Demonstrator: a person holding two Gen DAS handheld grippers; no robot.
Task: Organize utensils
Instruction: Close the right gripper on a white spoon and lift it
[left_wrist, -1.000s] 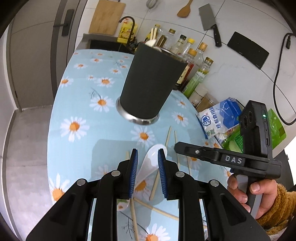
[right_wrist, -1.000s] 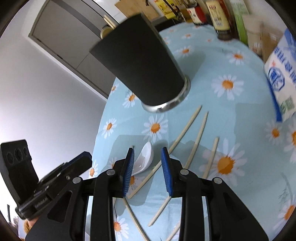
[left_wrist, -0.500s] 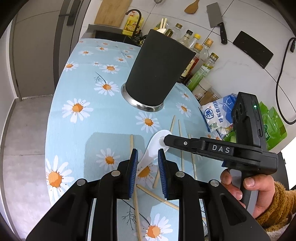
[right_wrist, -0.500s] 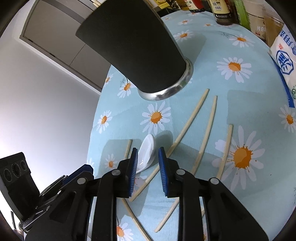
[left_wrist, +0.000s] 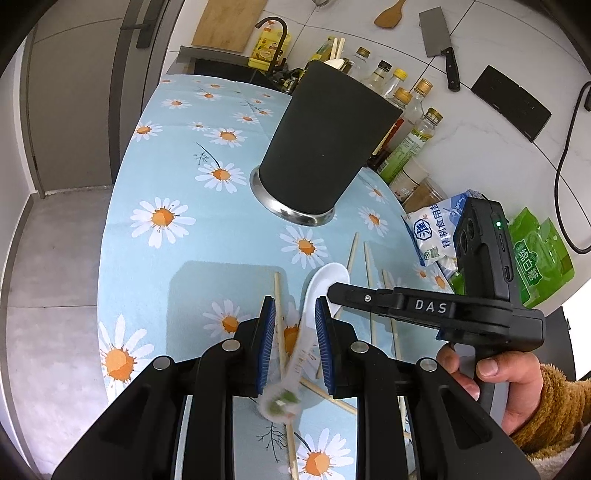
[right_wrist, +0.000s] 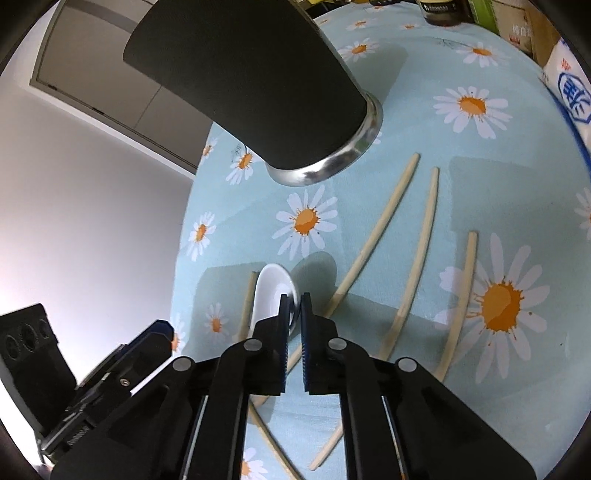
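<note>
I am pinching the right gripper (right_wrist: 294, 308) on the rim of the spoon (right_wrist: 273, 295); its jaws have just been closing and are now clamped on the bowl's edge. My left gripper (left_wrist: 294, 314) is hanging with its jaws apart astride the spoon's handle, pads not touching it. The spoon is lying on the tablecloth (left_wrist: 177, 177), blue with daisies, its long axis running from my left gripper away toward the black holder (left_wrist: 325, 147), bowl at the far end, patterned handle end near me. Chopsticks (right_wrist: 388, 218) are lying scattered just beside it. Beyond the table, bottles (left_wrist: 413, 140) are standing against a white tiled wall where a cleaver (left_wrist: 439, 48) is hanging.
</note>
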